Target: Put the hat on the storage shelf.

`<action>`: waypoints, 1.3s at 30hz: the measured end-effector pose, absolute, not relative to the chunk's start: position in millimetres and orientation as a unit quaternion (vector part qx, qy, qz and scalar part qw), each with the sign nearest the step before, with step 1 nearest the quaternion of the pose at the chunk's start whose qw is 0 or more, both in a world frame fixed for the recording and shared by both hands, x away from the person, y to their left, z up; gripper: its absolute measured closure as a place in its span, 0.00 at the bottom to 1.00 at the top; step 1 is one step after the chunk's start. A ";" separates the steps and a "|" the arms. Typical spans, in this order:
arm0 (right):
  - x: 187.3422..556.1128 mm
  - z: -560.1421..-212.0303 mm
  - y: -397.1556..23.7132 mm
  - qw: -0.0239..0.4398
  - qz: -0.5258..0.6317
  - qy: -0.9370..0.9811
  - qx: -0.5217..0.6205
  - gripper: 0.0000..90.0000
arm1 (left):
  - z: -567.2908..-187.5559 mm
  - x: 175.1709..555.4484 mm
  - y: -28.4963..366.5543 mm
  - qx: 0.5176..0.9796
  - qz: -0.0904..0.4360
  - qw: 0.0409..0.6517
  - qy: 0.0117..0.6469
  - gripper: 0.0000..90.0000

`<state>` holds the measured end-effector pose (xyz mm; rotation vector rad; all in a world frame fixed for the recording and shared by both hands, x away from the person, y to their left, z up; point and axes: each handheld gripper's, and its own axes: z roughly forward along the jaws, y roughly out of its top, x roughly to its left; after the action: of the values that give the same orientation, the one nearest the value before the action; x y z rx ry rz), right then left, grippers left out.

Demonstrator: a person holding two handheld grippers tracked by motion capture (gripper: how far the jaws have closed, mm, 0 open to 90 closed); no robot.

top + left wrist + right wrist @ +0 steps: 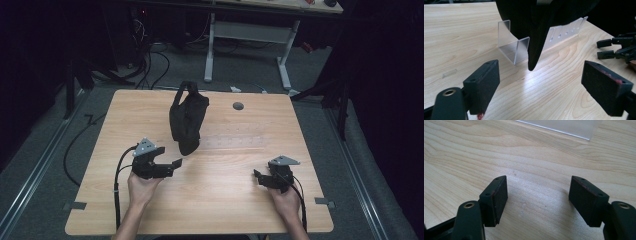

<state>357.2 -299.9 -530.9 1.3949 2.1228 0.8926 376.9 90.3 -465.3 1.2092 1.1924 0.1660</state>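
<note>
Centrally on the wooden table, toward its far half, a black bag hangs over a clear acrylic stand, with a loop handle sticking up at its far end. In the left gripper view the bag's dark body covers the top of the stand and a narrow black tip of it hangs down just in front of the stand's near corner, ending just above the wood. A flat clear strip of the stand runs off to the right behind it.

Left gripper: near-left of the bag, pointing right toward the bag's near end, close to it but apart. Jaws stand fairly wide, nothing between the pads; the hanging tip lies ahead of them, beyond the gap, untouched.

Right gripper: near-right part of the table, well apart from the bag, pointing left. Jaws wide apart, bare wood between them in the right gripper view, a clear edge of the stand at the far top of that view.

Each gripper is held by a hand coming in from the near edge, cables trailing back.
</note>
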 end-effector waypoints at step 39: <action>357.0 -530.8 -299.9 0.222 0.323 0.767 0.507 0.35 | -528.9 379.8 116.8 0.538 0.145 0.584 0.591 0.23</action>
<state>357.0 -299.9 -530.8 1.4008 2.1196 0.8926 379.8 116.8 -528.9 1.2547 1.3791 0.3385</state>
